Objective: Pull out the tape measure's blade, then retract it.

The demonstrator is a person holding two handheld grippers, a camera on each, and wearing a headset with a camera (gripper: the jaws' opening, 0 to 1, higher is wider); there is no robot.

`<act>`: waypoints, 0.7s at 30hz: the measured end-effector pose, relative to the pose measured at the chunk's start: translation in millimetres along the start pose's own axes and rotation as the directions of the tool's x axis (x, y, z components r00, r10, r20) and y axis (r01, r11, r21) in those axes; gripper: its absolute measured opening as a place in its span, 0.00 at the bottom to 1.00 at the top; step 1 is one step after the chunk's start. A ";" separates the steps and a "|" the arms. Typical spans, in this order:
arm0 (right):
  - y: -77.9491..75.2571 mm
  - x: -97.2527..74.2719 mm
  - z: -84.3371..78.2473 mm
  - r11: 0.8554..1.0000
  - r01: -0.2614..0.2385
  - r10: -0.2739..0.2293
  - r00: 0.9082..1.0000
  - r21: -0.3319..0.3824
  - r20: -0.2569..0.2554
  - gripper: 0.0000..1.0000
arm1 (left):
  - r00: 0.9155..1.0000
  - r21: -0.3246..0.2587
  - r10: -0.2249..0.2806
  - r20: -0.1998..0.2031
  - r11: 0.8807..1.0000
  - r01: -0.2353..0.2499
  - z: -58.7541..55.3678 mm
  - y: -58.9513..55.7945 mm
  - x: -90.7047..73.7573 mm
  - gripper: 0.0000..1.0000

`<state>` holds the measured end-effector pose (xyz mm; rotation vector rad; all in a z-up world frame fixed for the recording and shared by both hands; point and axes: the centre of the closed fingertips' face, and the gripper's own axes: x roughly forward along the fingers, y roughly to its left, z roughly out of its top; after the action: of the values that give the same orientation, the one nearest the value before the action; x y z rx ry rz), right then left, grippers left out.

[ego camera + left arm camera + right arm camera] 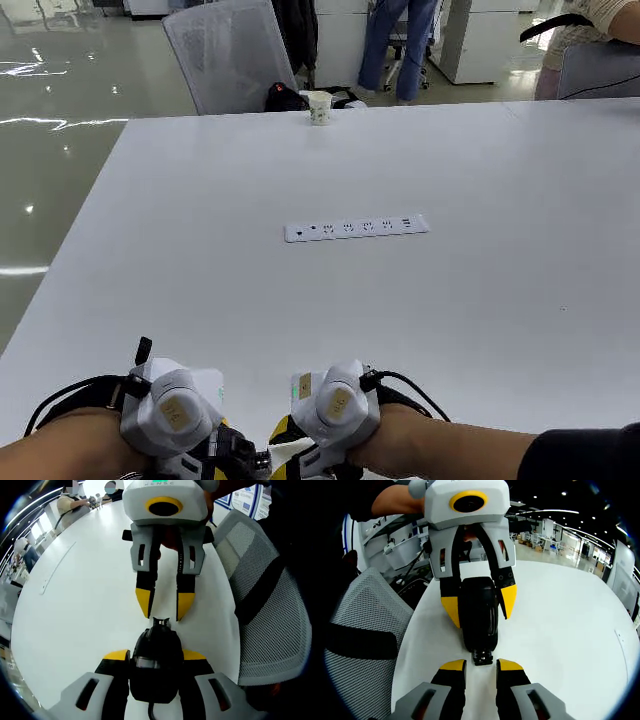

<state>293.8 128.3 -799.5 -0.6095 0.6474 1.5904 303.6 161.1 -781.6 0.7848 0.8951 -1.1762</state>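
My left gripper (155, 655) is shut on a black tape measure (155, 670), gripping its case by both sides. The blade's metal end hook (160, 623) pokes out of the front of the case, and no length of blade is drawn out. Facing it, my right gripper (165, 602) stands open with its yellow fingertips (144, 600) just short of the hook. In the right gripper view the hook (482, 656) sits at the mouth of my right gripper (481, 666), apart from both tips. Both grippers meet at the table's near edge (265, 450).
The white table (450, 300) stretches ahead with a white power strip (356, 228) at its middle and a paper cup (320, 107) at the far edge. A grey mesh chair (230, 55) stands beyond it, and another mesh chair (270, 605) is close beside the grippers.
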 end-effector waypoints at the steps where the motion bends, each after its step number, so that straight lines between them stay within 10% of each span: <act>1: -0.8 0.4 1.0 1.000 0.001 -0.001 1.000 0.007 0.003 0.19 | 1.000 -0.001 0.000 0.001 1.000 0.000 0.0 0.3 0.1 0.33; 21: -2.7 18.1 4.1 0.998 0.029 -0.031 0.999 -0.059 -0.035 0.13 | 1.000 -0.014 0.002 0.014 1.000 -0.002 0.2 1.0 -0.6 0.33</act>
<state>294.4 144.1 -809.6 -0.6895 0.6168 1.5777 304.5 161.4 -780.9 0.7652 0.8902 -1.1707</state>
